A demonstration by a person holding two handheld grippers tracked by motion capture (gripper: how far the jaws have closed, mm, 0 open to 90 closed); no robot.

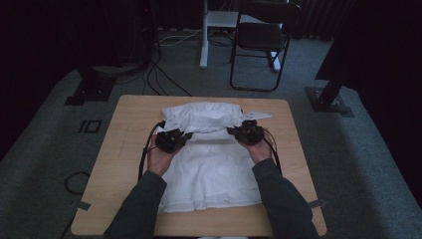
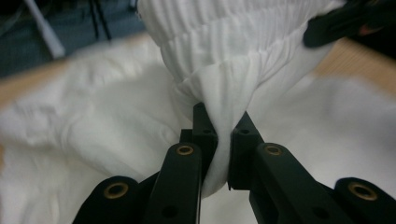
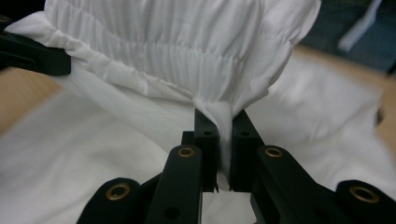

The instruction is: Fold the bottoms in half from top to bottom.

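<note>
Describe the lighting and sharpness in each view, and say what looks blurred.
High view: dim overall, the room behind nearly black, the white garment the brightest thing on the wooden table, detail soft. Left gripper view: evenly lit, the left gripper and the pinched cloth sharp, the far table and floor blurred. Right gripper view: the right gripper and ribbed band sharp, the background smeared.

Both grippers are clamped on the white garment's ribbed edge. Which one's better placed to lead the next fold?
Probably neither: left gripper and right gripper each pinch the white ribbed-edged cloth garment symmetrically over the light wooden table. If pressed, right, which sits nearer the garment's far corner.
</note>
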